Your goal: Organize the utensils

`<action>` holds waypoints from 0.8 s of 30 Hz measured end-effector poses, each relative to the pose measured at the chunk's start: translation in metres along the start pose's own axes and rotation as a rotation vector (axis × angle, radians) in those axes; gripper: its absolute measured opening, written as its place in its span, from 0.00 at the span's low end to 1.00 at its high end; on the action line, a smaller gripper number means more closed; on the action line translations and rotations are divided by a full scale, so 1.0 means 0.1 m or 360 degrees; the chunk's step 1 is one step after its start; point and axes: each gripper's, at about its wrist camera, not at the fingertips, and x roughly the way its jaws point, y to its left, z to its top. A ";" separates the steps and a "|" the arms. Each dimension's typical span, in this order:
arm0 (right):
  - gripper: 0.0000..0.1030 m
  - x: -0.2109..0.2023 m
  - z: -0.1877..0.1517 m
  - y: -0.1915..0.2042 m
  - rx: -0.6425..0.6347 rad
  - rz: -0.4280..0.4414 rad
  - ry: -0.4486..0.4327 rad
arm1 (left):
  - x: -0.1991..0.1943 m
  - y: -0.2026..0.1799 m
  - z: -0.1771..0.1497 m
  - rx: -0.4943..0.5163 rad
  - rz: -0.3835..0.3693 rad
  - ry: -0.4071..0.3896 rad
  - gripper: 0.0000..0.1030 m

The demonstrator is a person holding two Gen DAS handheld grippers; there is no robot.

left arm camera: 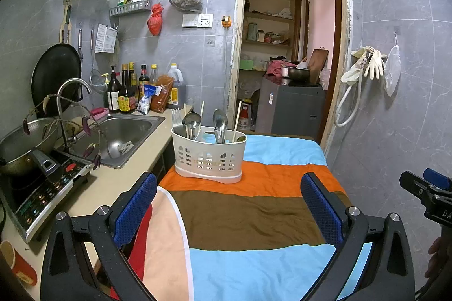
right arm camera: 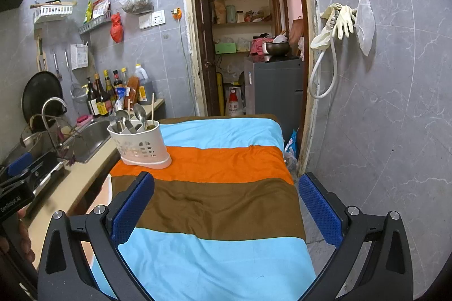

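Both grippers hang above the striped cloth with their blue-padded fingers spread wide and nothing between them: the left gripper low in the middle of its frame, the right gripper likewise in its own. Neither touches anything.

The white slotted plastic utensil caddy stands upright on the orange band of the striped blue, orange and brown cloth, in the centre of the left view and left of centre in the right view. Metal spoons, a fork and pale wooden chopsticks stick up out of its compartments, so the sorting looks largely done; no loose utensil lies on the cloth that I can see.

The worries from here, as I judge them:

- The caddy sits close to the cloth's left edge, just beside the beige counter and the steel sink. A nudge from the left gripper could slide or tip it that way.
- The cloth is soft and wrinkled, so the footing is poor, and the tall spoons make the caddy top-heavy.
- Reaching in with fingers this wide could catch a neighbouring handle and drag several pieces out together.
- The smooth spoon handles may slip from a pinch.
- The thin chopsticks could twist.
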 end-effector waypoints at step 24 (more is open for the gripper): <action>1.00 0.00 -0.01 0.02 0.0001 0.0000 0.0001 | 0.00 0.00 0.01 -0.0002 -0.0001 0.0001 0.97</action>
